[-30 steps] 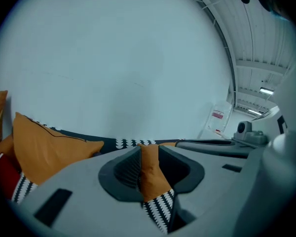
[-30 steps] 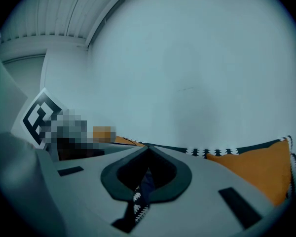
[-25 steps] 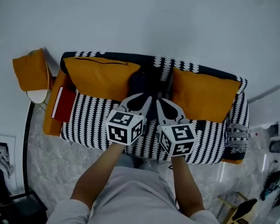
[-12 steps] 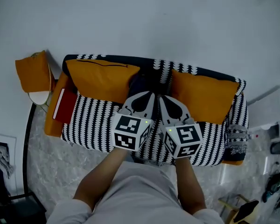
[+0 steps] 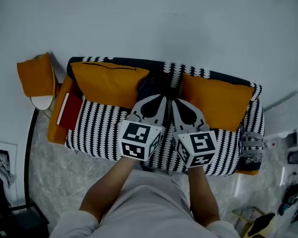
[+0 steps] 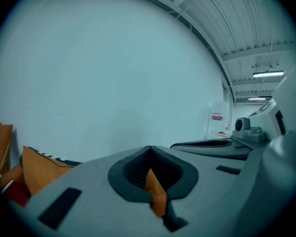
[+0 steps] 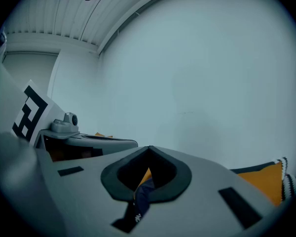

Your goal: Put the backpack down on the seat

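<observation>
A dark backpack (image 5: 150, 87) sits at the back of the striped sofa seat (image 5: 97, 128), wedged between two orange cushions. Both grippers hover side by side over the middle of the seat, tips pointing at the backpack. The left gripper (image 5: 158, 99) has its jaws together; in the left gripper view (image 6: 149, 149) only orange cushion shows through the slit. The right gripper (image 5: 175, 103) is also shut. In the right gripper view (image 7: 149, 148) navy backpack fabric (image 7: 139, 201) with a small white logo shows through the slit, and I cannot tell whether it is pinched.
A left orange cushion (image 5: 107, 81) and a right one (image 5: 216, 100) lean on the backrest. A red book (image 5: 68, 110) lies at the sofa's left end, beside a round side table (image 5: 39, 102). A white cabinet (image 5: 288, 115) stands at the right.
Both grippers have shifted slightly right and a little nearer the backrest. The backpack has stayed put between the cushions.
</observation>
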`<state>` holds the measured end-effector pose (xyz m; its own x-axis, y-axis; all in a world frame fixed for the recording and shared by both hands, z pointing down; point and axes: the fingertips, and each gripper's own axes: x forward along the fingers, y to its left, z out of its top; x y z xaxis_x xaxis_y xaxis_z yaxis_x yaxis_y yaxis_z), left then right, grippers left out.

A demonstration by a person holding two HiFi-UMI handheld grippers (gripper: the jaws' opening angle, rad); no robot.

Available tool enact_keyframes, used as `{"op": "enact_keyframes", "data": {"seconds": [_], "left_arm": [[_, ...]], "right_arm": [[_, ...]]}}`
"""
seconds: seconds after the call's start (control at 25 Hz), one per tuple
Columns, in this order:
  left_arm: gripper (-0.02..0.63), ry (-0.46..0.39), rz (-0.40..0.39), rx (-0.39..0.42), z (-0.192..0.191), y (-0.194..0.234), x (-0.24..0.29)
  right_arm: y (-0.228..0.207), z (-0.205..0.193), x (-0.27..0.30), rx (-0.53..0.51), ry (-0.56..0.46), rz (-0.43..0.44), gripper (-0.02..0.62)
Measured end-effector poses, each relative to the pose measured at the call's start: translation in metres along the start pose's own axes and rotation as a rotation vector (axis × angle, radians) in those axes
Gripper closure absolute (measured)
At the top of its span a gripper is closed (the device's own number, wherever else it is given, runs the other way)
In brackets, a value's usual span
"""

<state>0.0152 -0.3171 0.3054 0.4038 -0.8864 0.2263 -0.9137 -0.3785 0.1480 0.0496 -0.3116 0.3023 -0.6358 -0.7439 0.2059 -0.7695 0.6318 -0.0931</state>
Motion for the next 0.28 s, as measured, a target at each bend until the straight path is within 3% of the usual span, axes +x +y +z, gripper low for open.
{"op": "enact_keyframes", "data": {"seconds": [0.28], "left_arm": [[0.601,-0.007,0.005,-0.003,0.0003,0.0006,-0.0026]], "right_arm": [[0.0017,0.0022,0.0003,-0.003,-0.006,0.004,0.594]]}}
